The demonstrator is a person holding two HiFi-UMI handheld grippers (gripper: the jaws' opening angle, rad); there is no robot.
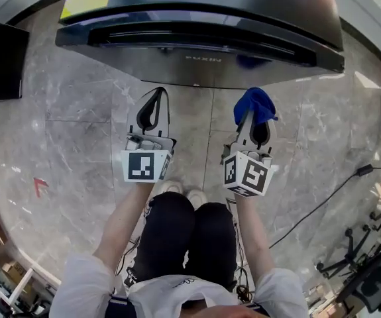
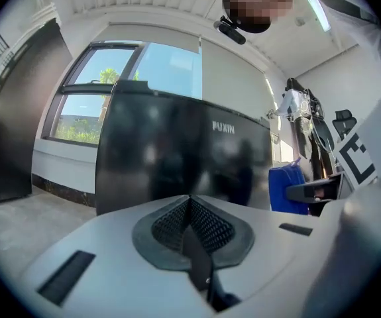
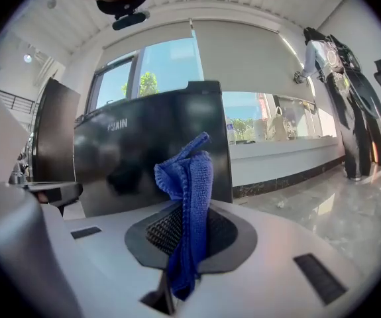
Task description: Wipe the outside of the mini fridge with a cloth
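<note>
The right gripper (image 1: 255, 126) is clamped on a blue cloth (image 3: 189, 177), which is bunched above the jaws and hangs below them. The left gripper (image 1: 153, 111) is held beside it, jaws pressed together with nothing between them. The black fridge (image 1: 203, 18) is stood on the marble floor (image 1: 77, 138) near ahead of both grippers, with the cloth apart from it.

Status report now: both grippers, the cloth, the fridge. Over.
Left gripper shut, empty. Right gripper shut on cloth. Fridge straight ahead, cloth not on it yet. Nothing in between.
</note>
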